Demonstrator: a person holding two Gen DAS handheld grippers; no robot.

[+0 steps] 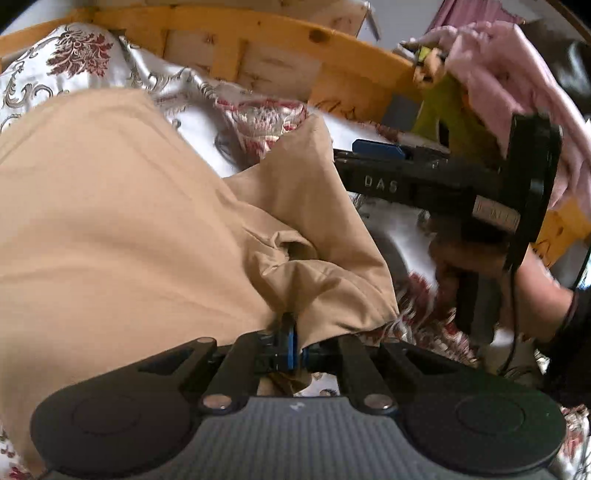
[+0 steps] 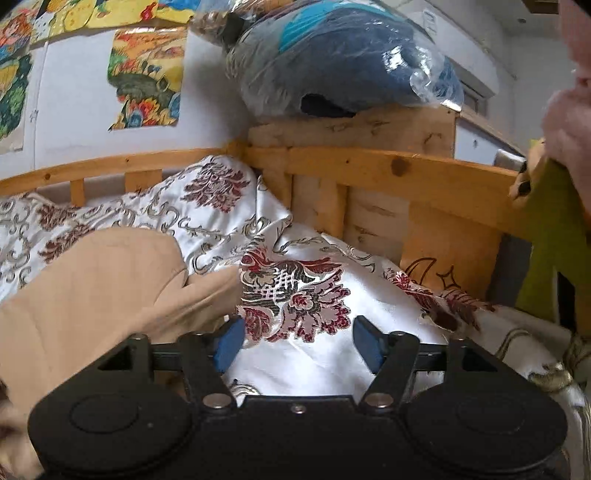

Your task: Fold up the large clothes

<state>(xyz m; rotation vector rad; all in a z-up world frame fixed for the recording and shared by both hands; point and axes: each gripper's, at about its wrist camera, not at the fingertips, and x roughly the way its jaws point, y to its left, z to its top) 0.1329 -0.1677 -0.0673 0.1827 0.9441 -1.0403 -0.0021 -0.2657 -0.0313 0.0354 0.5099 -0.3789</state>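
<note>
The left tongs point(image 1: 290, 341) are pinched together on a gathered fold of the tan garment point(image 1: 122, 221), a smooth, matte woven cloth. From the blue pads the fabric bunches into soft creases just ahead of the tongs, then spreads wide and flat to their left and forward. It lies on the bed's glossy white coverlet point(image 1: 55, 66), which is satiny and worked with dark red floral medallions and grey scrolls. Beyond it runs the knotty pine bed rail point(image 1: 258, 29).

To the right of the left tongs, the right tongs point(image 2: 299, 343) stand with their blue-padded fingers point(image 2: 229, 341) well apart, gripping nothing. Seen from the left wrist, their black body reaches in toward the raised tan flap. The tan garment sits at the left finger of the right tongs, rounded and thick in layers, while the sheeny coverlet shows between the fingers. Ahead stands the slatted pine headboard point(image 2: 388, 166), topped by a crinkled clear plastic bag point(image 2: 343, 55) of blue bedding. Farther right hang pink cloth point(image 1: 517, 81) and a yellow-green cloth point(image 2: 550, 240).
</note>
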